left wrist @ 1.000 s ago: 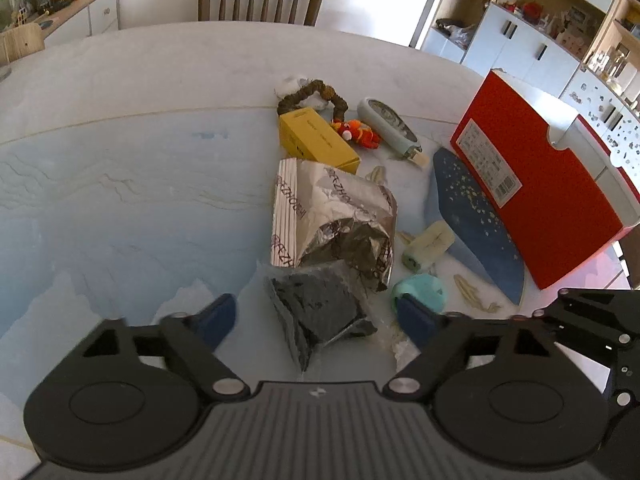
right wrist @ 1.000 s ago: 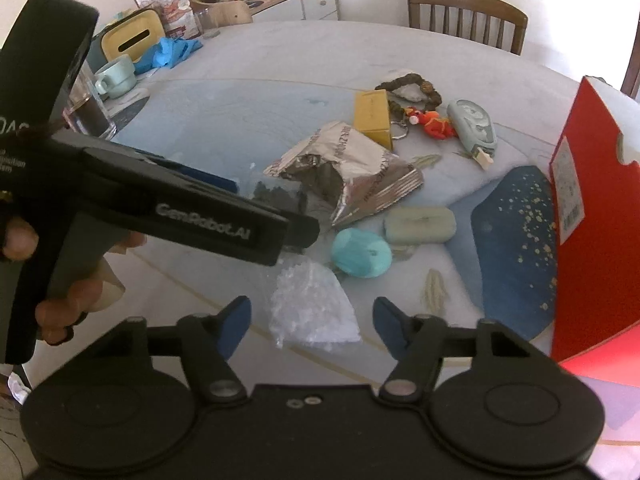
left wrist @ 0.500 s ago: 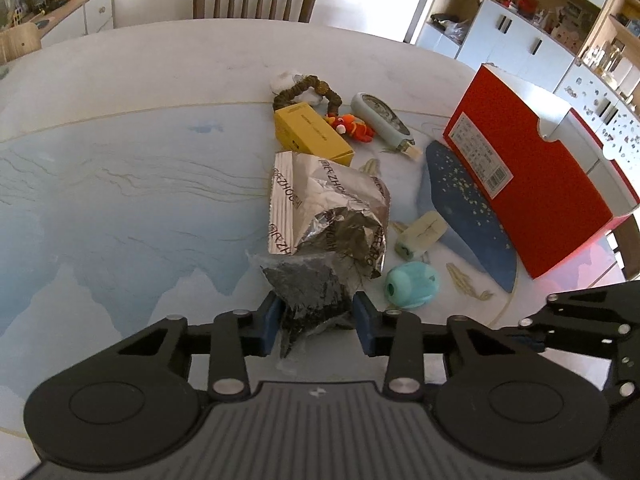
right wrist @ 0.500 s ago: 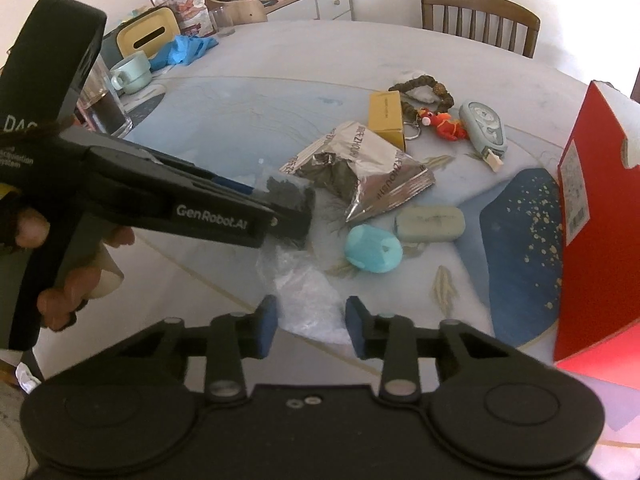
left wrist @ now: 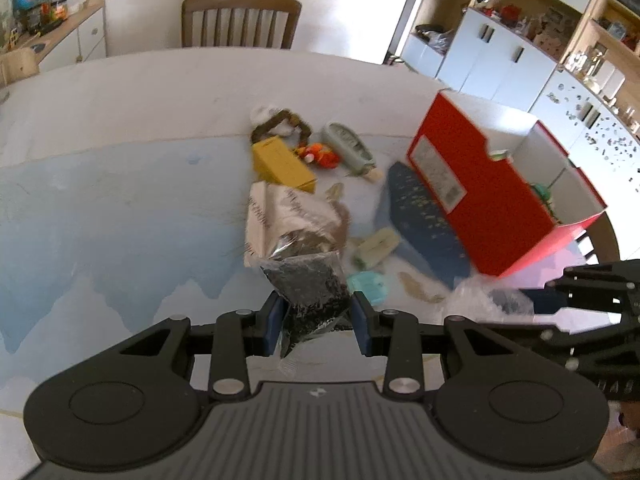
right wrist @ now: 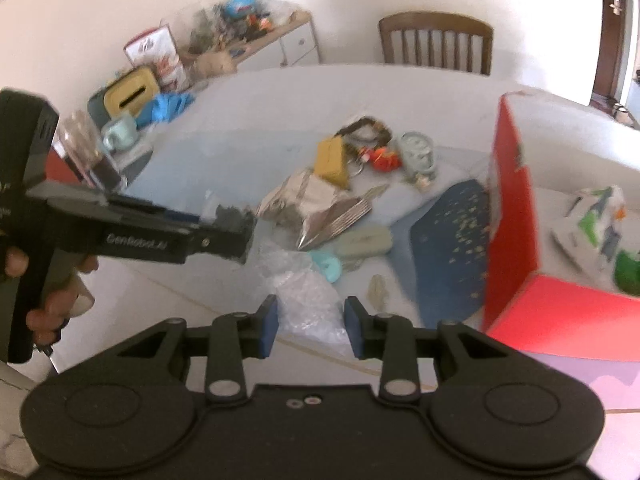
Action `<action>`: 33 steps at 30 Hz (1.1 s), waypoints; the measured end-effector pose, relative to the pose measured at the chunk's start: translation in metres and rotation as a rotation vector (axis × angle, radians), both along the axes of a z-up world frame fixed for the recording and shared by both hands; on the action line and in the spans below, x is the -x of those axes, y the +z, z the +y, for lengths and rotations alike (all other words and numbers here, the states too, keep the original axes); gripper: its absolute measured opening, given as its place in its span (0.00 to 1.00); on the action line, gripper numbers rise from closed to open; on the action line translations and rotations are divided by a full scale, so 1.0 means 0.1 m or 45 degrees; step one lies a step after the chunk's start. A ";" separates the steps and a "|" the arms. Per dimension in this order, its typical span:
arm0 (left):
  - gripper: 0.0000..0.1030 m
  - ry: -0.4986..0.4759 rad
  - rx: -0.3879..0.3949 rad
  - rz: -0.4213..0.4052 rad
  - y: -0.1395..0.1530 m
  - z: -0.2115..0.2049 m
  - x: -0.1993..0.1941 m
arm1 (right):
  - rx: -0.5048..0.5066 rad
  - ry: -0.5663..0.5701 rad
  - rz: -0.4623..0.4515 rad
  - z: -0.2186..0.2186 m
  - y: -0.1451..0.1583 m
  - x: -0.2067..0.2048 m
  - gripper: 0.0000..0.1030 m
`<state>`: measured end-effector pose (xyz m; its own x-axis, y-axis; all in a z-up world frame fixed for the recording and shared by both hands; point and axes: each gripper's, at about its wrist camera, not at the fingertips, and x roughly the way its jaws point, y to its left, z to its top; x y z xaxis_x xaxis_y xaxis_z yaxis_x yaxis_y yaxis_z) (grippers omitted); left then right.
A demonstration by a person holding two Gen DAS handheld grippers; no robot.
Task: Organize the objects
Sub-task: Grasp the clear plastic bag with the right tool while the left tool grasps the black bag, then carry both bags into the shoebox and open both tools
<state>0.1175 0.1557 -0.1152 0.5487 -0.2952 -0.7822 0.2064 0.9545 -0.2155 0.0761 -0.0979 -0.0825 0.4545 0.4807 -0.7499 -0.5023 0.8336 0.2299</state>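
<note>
My left gripper [left wrist: 318,316] is shut on a clear bag of black granules [left wrist: 308,280] and holds it just above the table. In the right wrist view my right gripper [right wrist: 311,326] is shut on a clear bag of white bits [right wrist: 304,292], also raised. The left gripper [right wrist: 236,236] shows there at left, held by a hand, with the black bag at its tip. An open red box [left wrist: 480,196] stands at right. A crumpled silver foil bag [left wrist: 292,220], a yellow box [left wrist: 280,164], a teal round case [left wrist: 368,286] and a pale green bar [left wrist: 376,246] lie on the table.
A bead bracelet [left wrist: 280,122], an orange toy [left wrist: 320,154] and a grey-green gadget [left wrist: 348,144] lie behind the yellow box. Cups, a glass jar [right wrist: 88,152] and a tissue box [right wrist: 128,92] crowd the table's far left. A wooden chair [left wrist: 240,20] stands behind.
Both grippers went from open to shut, the left on the black bag, the right on the white bag. Both bags have risen off the table, and the right gripper has swung towards the red box.
</note>
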 end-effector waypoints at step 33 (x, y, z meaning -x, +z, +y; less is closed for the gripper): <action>0.35 -0.212 -0.020 -0.149 0.67 -1.60 -0.23 | -0.025 -0.368 -0.112 -1.74 0.57 -0.50 0.33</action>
<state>0.1402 -0.0048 -0.0481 0.5808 -0.3778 -0.7211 0.3843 0.9081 -0.1663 0.1262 -0.2722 -0.0251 0.6374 0.3363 -0.6932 -0.2639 0.9406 0.2137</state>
